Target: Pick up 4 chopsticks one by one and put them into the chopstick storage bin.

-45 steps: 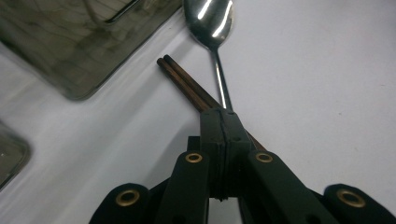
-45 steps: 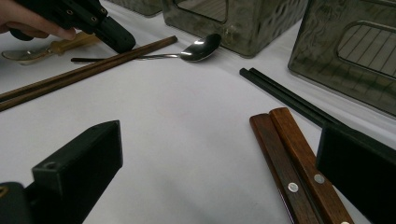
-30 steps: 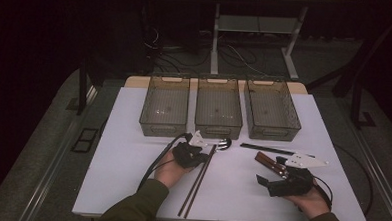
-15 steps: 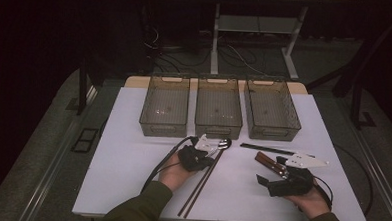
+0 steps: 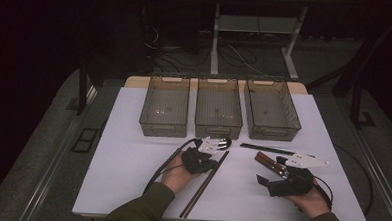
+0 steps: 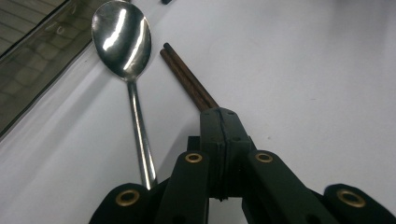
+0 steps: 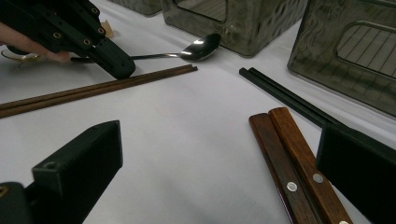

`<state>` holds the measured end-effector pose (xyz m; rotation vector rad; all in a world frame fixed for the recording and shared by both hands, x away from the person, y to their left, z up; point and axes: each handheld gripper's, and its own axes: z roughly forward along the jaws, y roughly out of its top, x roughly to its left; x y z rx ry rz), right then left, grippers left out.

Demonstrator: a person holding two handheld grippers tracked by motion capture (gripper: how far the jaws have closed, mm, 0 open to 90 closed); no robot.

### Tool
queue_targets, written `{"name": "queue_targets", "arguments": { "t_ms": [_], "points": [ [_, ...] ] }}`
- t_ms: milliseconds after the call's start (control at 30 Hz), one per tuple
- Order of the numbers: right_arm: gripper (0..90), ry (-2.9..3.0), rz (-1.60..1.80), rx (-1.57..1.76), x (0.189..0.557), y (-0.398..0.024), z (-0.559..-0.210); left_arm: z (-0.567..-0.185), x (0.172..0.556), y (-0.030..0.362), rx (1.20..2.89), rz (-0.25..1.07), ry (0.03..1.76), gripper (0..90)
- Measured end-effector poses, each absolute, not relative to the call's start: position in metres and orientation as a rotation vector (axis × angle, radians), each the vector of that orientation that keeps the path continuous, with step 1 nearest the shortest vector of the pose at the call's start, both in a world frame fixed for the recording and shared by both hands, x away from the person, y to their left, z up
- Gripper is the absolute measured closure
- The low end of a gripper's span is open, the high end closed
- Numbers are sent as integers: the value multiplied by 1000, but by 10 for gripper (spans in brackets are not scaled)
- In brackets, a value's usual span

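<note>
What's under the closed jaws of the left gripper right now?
The pair of brown wooden chopsticks runs under the shut left gripper on the white table; the silver metal spoon lies beside it. The jaws hide whether they pinch or touch the chopsticks.

Open table point(image 5: 131, 177) lies to the left of my left gripper point(image 6: 220, 122), nothing on it. Ahead, three bins point(image 5: 219, 107) stand in a row, walling off the far edge. The spoon point(image 6: 122, 37) lies just beside the brown chopsticks point(image 6: 187, 77), a narrow gap between them. Between my grippers the surface is bare; black chopsticks point(image 7: 285, 95) and wooden handles point(image 7: 292, 163) crowd my right gripper point(image 7: 224, 158).
</note>
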<state>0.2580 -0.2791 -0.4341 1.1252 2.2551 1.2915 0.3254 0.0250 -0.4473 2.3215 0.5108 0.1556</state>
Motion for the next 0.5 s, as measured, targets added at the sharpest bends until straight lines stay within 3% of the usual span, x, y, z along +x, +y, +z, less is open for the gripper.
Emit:
{"name": "queue_targets", "arguments": {
  "t_ms": [267,500],
  "points": [
    [5,2250,1294,1125,258,-279,-434,-444,325,27,2332,152,510,868],
    [5,2250,1291,1123,258,-279,-434,-437,308,38,2315,91,547,645]
  ]
}}
